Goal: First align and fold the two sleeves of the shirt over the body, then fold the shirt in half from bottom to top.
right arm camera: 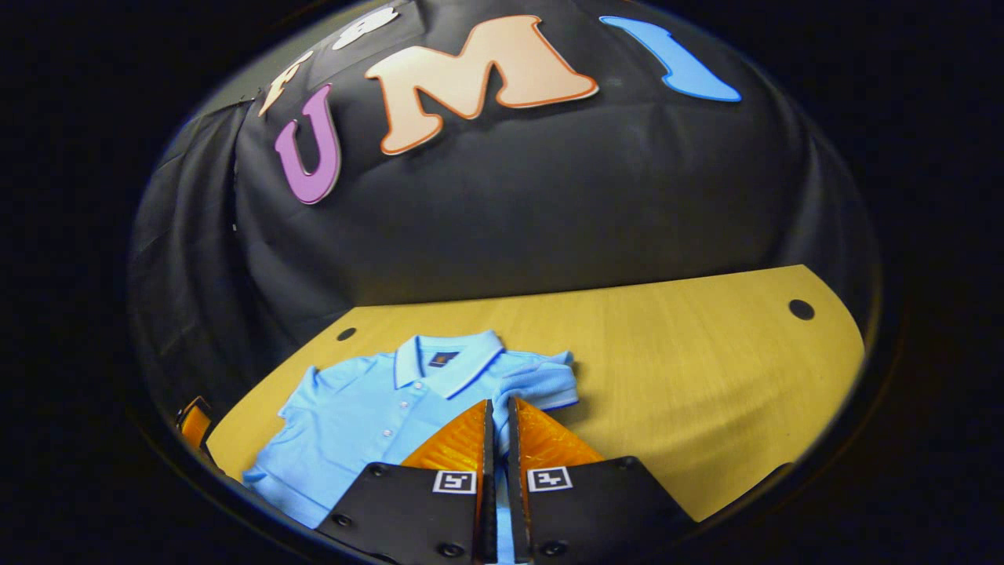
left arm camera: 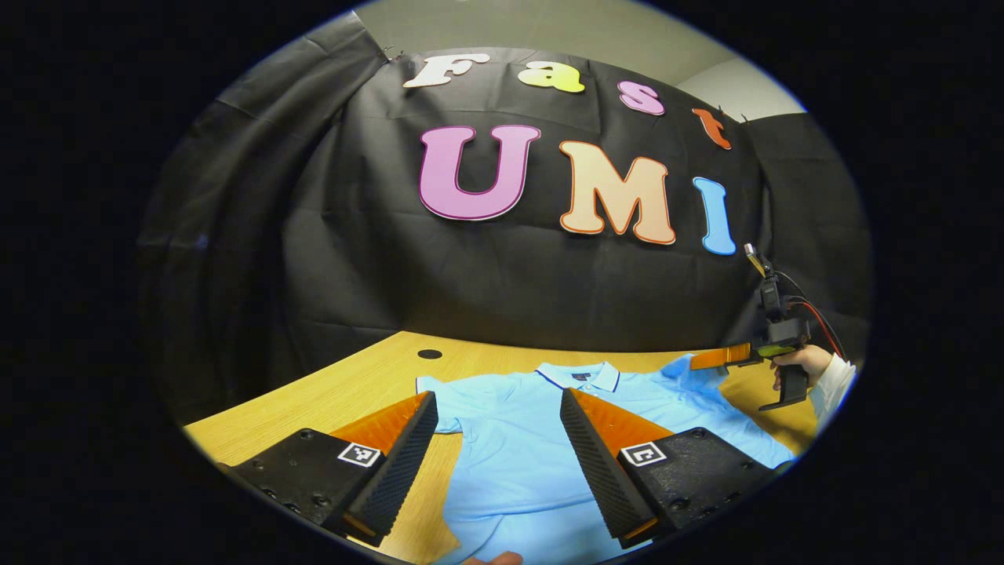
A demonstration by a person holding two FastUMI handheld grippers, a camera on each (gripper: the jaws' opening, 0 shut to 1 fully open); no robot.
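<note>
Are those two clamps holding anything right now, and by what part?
The right hand-held gripper looks closed on the shirt, seemingly near its sleeve. The left hand-held gripper is open, holding nothing.

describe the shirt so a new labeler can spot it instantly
Start at the wooden table in front of the black cloth wall. The shirt lies flat on it, front up, collar toward the wall. It is a light blue short-sleeved polo with a dark-trimmed collar and a buttoned placket, the one garment on the table.

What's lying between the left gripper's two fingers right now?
In the left gripper view, the open left gripper frames the shirt and some bare table.
</note>
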